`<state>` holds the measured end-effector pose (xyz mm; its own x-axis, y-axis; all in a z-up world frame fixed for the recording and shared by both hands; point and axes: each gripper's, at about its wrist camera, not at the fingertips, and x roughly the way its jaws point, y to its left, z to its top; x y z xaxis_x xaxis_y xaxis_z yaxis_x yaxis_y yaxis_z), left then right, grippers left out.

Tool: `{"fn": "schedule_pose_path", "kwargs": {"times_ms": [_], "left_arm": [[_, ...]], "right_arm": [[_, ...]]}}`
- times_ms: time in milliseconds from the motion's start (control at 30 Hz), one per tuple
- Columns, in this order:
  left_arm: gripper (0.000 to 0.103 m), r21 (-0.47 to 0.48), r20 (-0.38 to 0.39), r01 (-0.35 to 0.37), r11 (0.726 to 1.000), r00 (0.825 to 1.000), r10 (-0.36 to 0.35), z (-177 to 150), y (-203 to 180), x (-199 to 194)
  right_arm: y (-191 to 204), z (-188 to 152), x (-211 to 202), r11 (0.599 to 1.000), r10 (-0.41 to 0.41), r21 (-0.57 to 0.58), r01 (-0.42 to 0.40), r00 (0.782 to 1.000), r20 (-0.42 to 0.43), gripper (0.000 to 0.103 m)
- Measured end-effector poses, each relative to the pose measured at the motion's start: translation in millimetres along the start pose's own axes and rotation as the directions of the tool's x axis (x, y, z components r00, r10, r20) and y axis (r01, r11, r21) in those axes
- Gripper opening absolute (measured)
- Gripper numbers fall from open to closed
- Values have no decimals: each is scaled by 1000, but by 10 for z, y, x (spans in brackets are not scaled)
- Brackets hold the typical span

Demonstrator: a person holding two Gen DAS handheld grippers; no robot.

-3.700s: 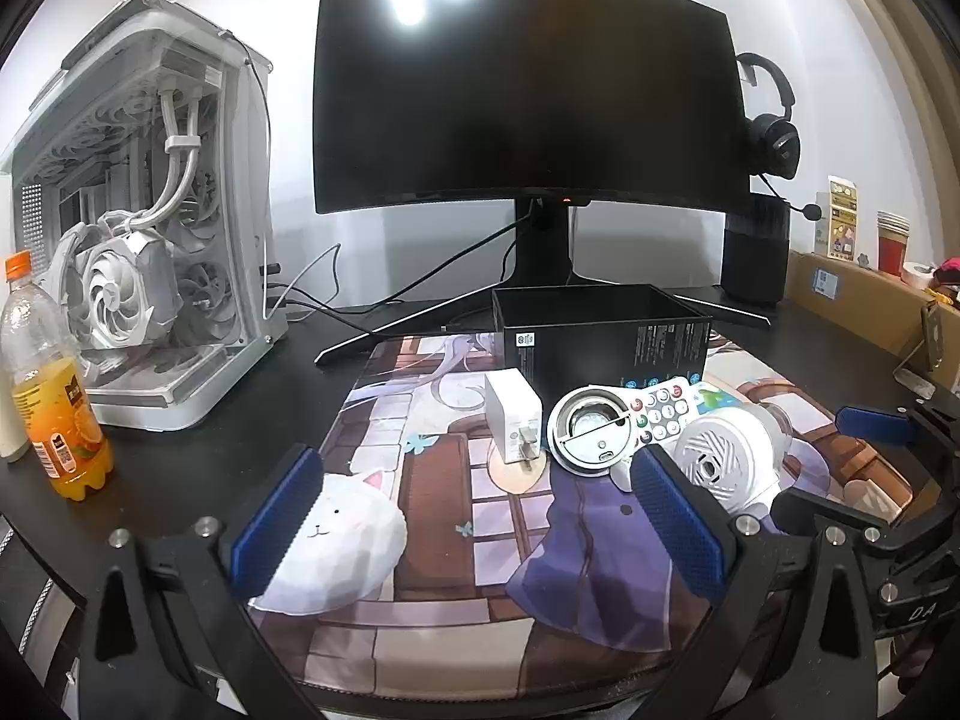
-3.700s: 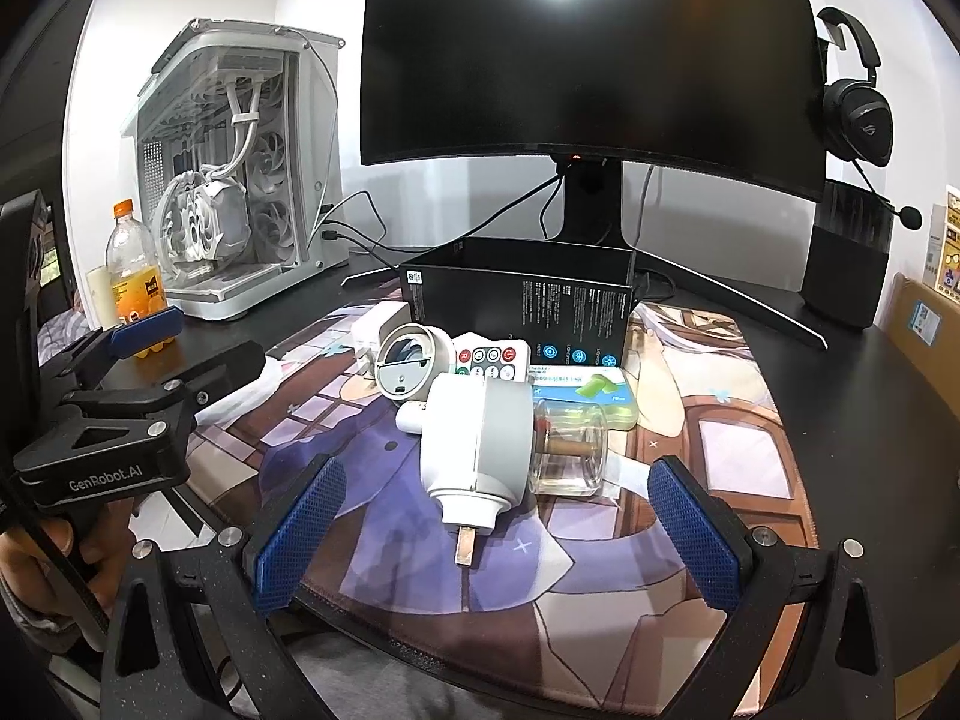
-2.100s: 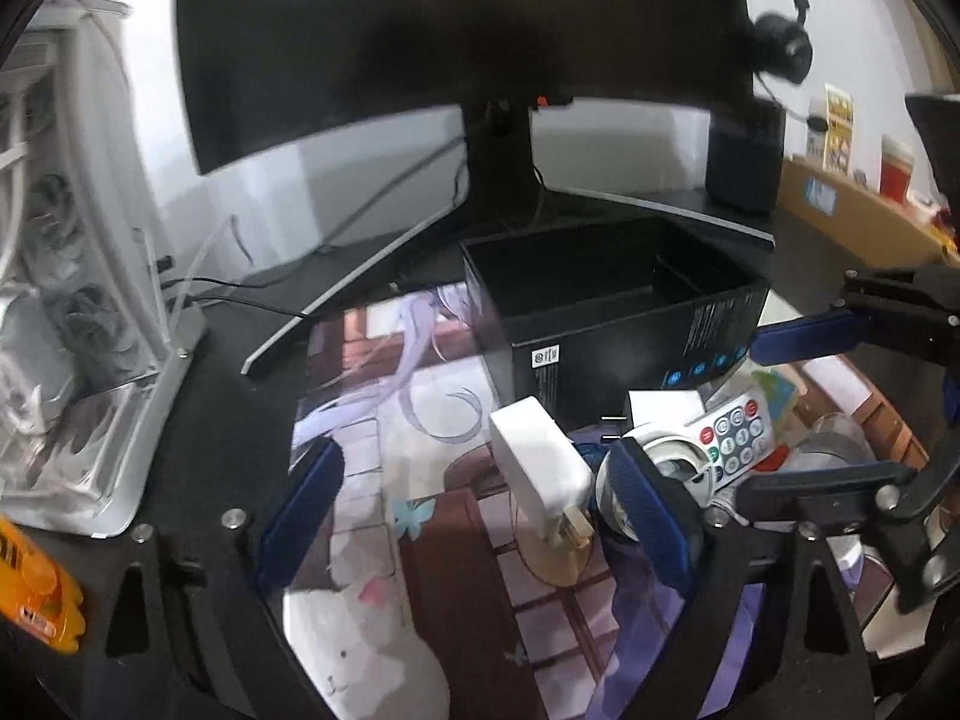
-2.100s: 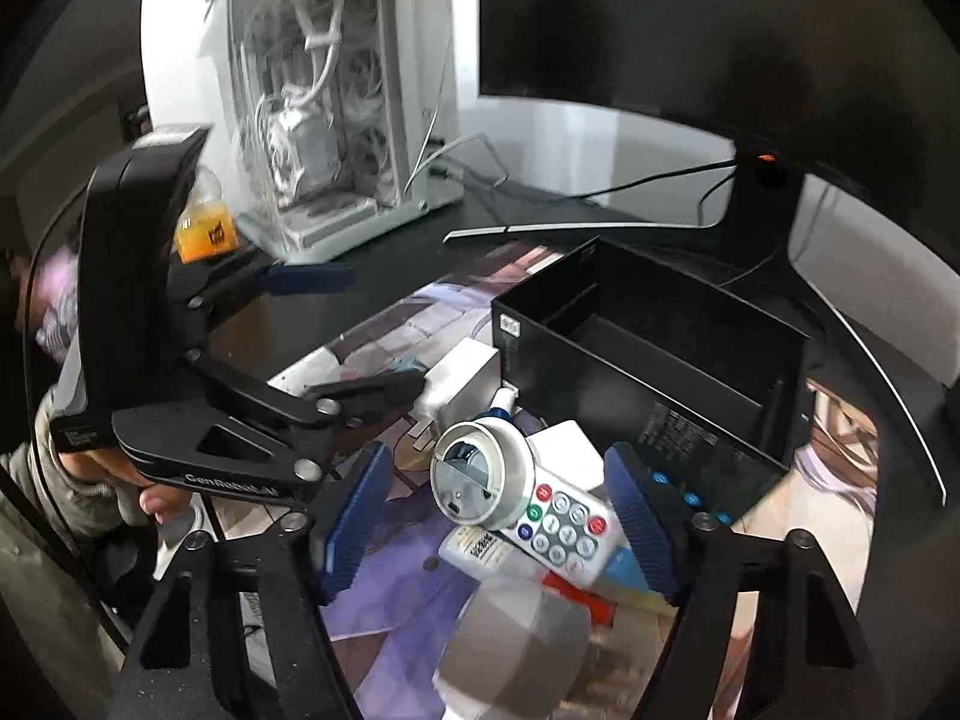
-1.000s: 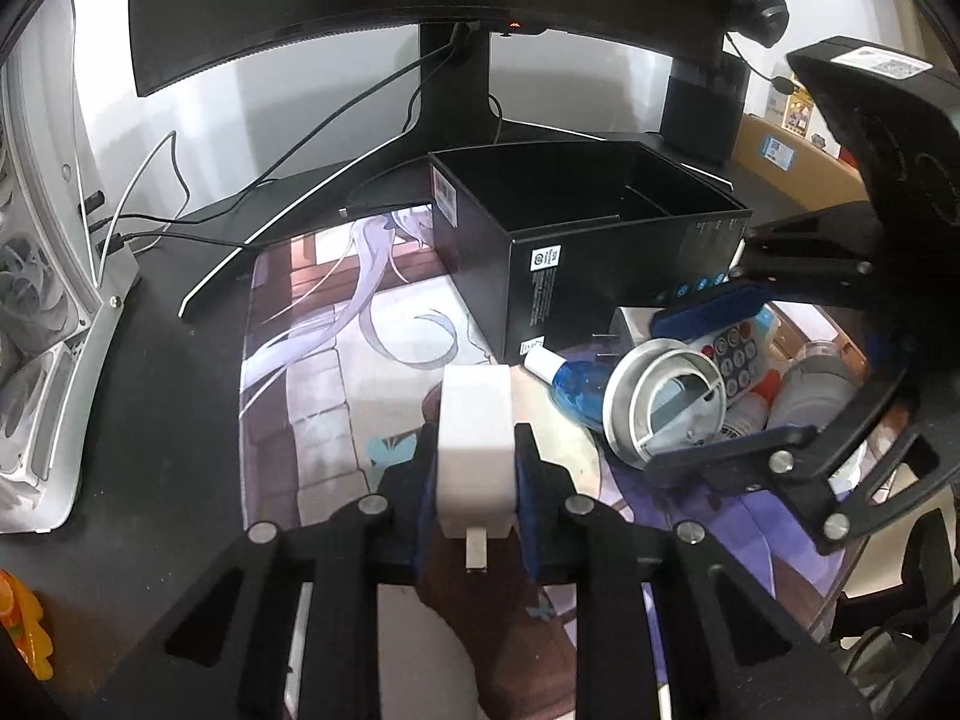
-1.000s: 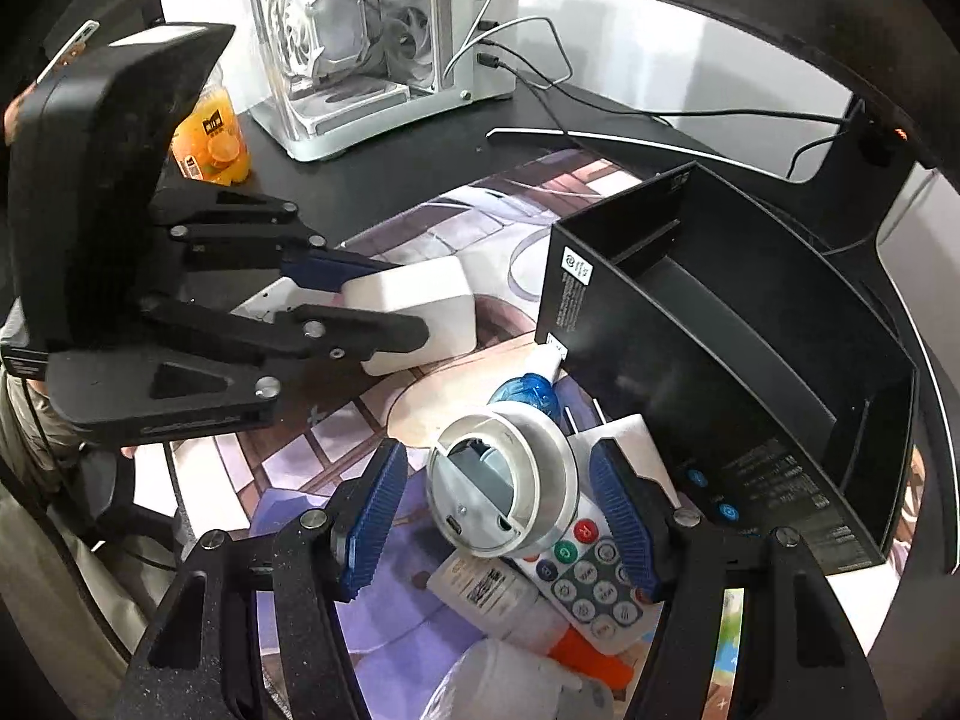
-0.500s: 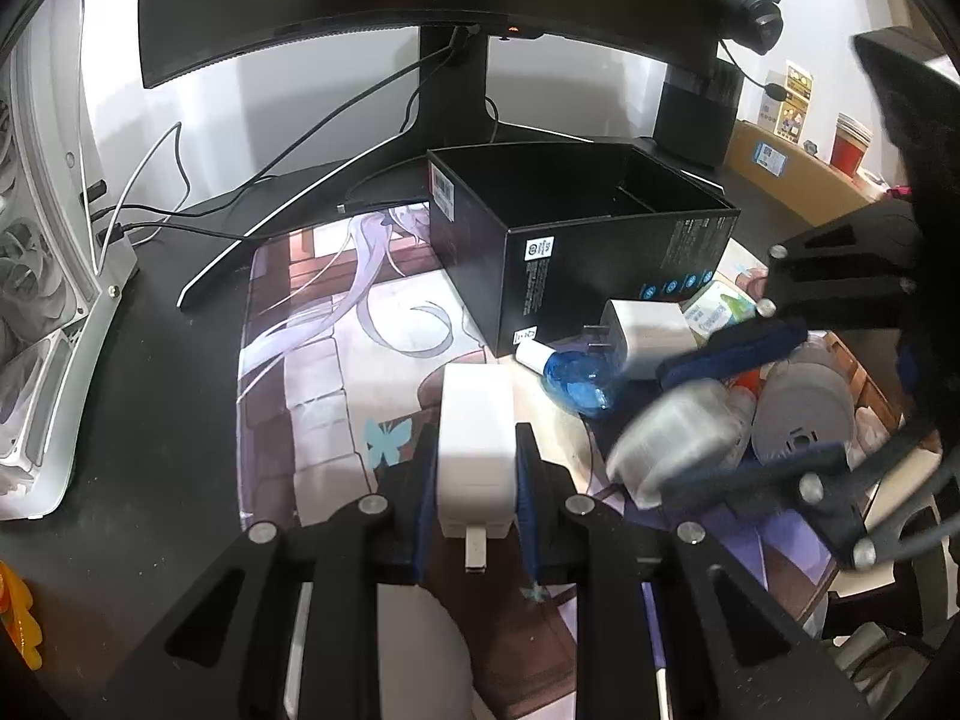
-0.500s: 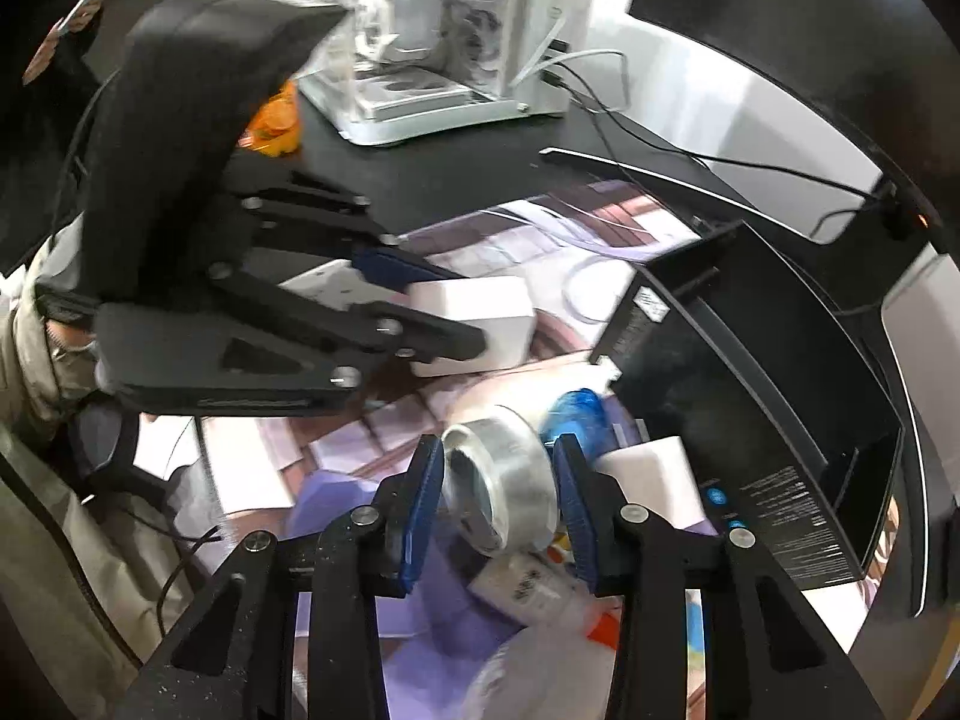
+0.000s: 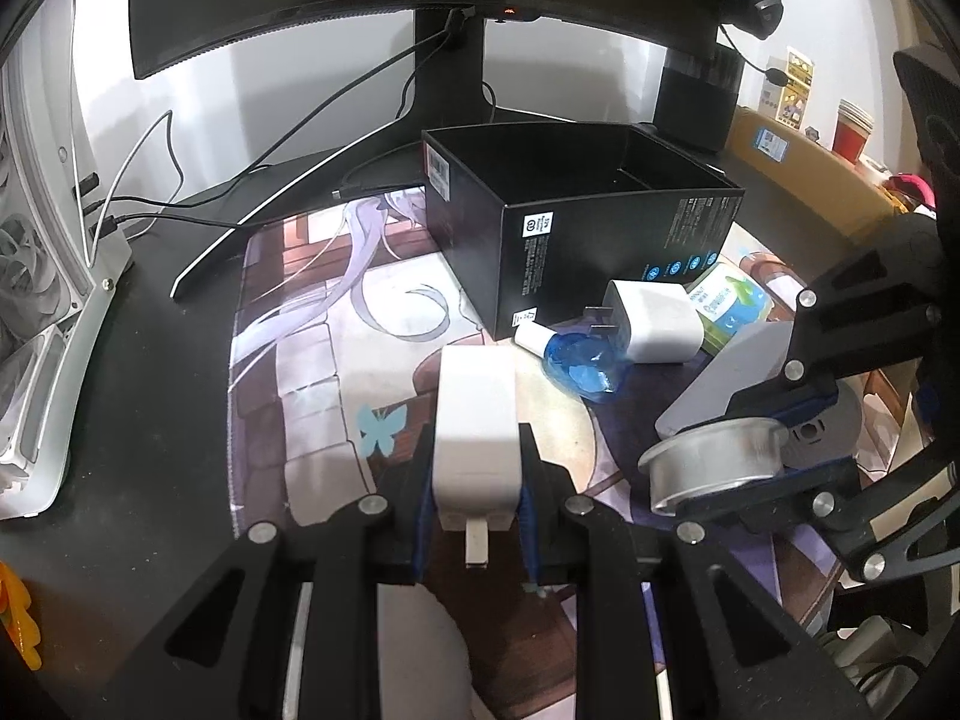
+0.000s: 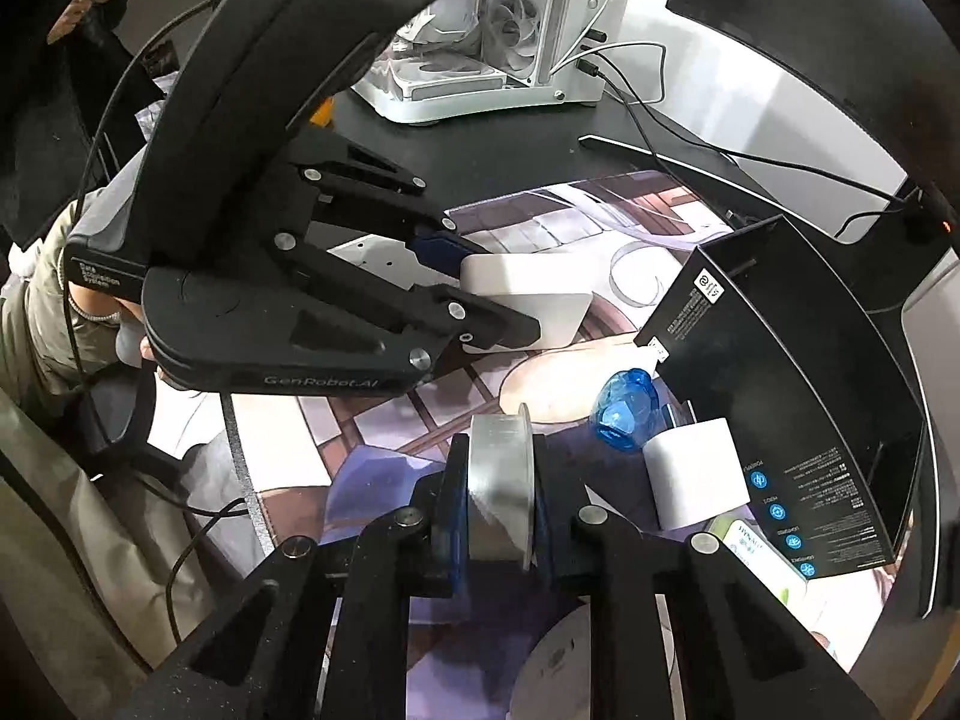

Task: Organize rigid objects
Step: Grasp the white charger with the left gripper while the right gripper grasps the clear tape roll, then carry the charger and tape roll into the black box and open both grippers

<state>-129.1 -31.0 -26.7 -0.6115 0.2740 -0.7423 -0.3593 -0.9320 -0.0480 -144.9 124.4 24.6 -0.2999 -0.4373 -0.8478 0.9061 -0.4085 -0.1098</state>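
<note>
1. Readable writing: "GenRobot.AI" is moulded on the side of the left gripper [image 10: 498, 294], seen from the right wrist view. The black box [image 9: 576, 222] carries white print and round blue icons too small to read.
2. Two white chargers show. One charger [image 9: 477, 438] is clamped between the jaws of the left gripper [image 9: 477, 504], held above the picture mat [image 9: 312, 360] in front of the box, its metal prong pointing back toward the camera.
3. The second charger [image 9: 654, 321] lies on the mat just beside the box's front corner, prongs toward the box.
4. One round silver disc [image 10: 501, 489] is clamped on edge between the jaws of the right gripper [image 10: 501, 504], in front of the box.
5. One blue bottle [image 9: 576, 366] lies on the mat, its white cap near the box corner, touching the second charger.
6. One green-and-white packet [image 9: 723, 306] lies beside the box front.
7. The box stands open on the mat on the table [image 9: 150, 360].
</note>
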Motion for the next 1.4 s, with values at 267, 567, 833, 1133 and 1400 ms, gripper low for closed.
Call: {"fn": "schedule_pose_path", "kwargs": {"times_ms": [267,567,833,1133,1400], "left_arm": [[20,6,43,13,1000,999,-13,55,-58,-146],[20,-8,200,38,999,979,-36,332,-64,-515],[20,35,314,2,999,949,-13,758,-287,-517],[20,10,221,37,999,974,-39,1119,-409,-20],[20,2,122,31,1000,992,-32,1244,-415,306]], "right_arm": [[-31,-30,-111,1000,5,13,-5,1000,23,17],[-274,-15,-635,994,-71,97,53,979,193,17],[-629,-76,-912,940,-270,291,177,908,320,17],[-1101,-103,-784,893,-326,406,196,903,282,17],[-1449,-137,-498,871,-305,455,185,930,207,17]]}}
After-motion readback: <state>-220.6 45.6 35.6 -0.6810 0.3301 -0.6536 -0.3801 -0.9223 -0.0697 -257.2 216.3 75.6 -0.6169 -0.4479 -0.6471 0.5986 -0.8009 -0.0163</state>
